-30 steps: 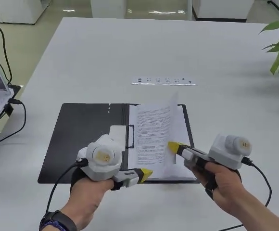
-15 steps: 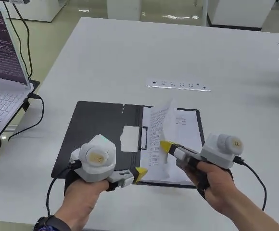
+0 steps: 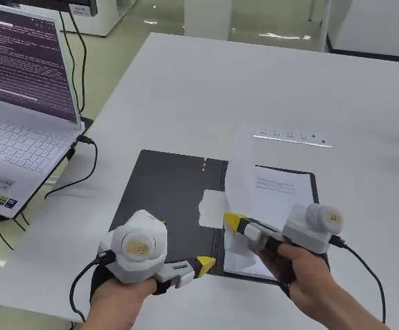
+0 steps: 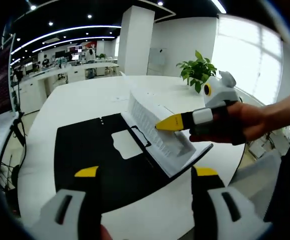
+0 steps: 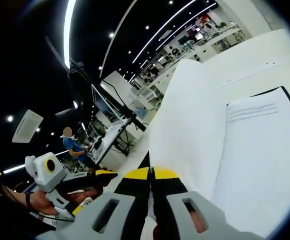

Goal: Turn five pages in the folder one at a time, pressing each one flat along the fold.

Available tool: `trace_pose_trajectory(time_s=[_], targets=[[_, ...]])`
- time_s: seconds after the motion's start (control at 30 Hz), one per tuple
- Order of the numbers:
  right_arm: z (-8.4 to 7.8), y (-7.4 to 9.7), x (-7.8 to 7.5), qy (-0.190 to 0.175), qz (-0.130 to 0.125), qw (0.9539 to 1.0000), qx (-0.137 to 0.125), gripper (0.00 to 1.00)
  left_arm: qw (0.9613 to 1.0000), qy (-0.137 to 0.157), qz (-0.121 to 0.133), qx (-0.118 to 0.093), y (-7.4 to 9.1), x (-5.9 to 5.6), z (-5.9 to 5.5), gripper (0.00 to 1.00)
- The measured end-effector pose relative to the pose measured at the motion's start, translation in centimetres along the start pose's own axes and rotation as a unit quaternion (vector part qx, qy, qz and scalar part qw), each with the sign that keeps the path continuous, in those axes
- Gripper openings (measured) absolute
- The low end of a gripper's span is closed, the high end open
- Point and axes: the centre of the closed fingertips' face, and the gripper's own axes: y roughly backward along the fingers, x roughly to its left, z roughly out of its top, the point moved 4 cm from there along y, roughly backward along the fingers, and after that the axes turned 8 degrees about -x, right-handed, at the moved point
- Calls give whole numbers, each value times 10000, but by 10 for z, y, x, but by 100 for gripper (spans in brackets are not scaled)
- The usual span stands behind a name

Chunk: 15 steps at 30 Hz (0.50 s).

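Head view shows the white table (image 3: 186, 82) carrying the black folder (image 3: 165, 192), which lies open and flat near the front edge. Since a second ago the lifted page (image 3: 241, 172) has swung from leaning over the right-hand stack to standing nearly upright above the fold. This turn looks about half done, with no pressing begun. The right tongs (image 3: 232, 220) are pressed together on the page's lower edge. The left tongs (image 3: 205, 263) hang spread just off the folder's front edge, left of the page.

Black folder (image 3: 165, 199) open flat; one white page (image 3: 241, 180) lifted upright.
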Motion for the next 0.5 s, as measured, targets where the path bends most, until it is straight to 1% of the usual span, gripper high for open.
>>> trace_pose_trajectory(time_s=[0.13, 0.3, 0.37, 0.5], targets=[[-7, -13, 5, 14, 65, 9999, 84, 0, 9999, 79, 105, -73, 5, 8, 2, 73], [-18, -26, 8, -110, 84, 9998, 141, 0, 9996, 128, 188, -145, 10, 15, 4, 73], [-22, -31, 8, -145, 44, 9998, 148, 0, 9995, 143, 238, -139, 11, 21, 3, 73], [-30, -40, 10, -228, -16, 9996, 176, 0, 9988, 255, 345, -225, 17, 28, 4, 73]])
